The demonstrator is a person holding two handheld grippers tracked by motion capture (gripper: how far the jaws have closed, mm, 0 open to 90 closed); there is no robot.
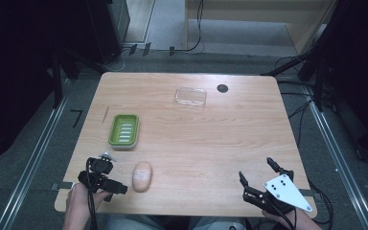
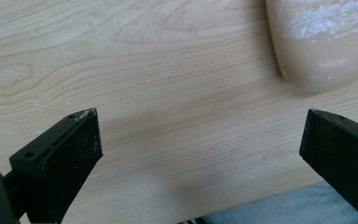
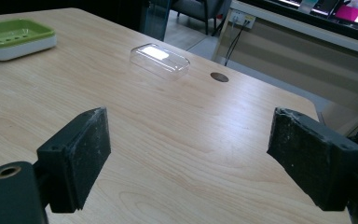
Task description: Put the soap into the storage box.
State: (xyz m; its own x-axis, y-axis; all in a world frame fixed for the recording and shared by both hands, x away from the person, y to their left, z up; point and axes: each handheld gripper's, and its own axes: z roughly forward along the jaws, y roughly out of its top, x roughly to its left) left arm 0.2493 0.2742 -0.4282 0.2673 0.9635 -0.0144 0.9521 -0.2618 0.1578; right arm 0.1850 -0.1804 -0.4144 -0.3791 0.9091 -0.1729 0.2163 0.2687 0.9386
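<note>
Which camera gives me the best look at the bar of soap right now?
The high view: the whole bar of soap lies near the table's front edge, beside the open left tool. The left gripper view catches one rounded end, up close and cropped.

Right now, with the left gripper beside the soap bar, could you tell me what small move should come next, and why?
Probably ease the left gripper toward the soap bar until the bar sits between its jaws. They stand open over bare wood, and in the left gripper view the bar lies off to one side, untouched. The green soap dish waits empty farther up the table, a likely place for it.
</note>
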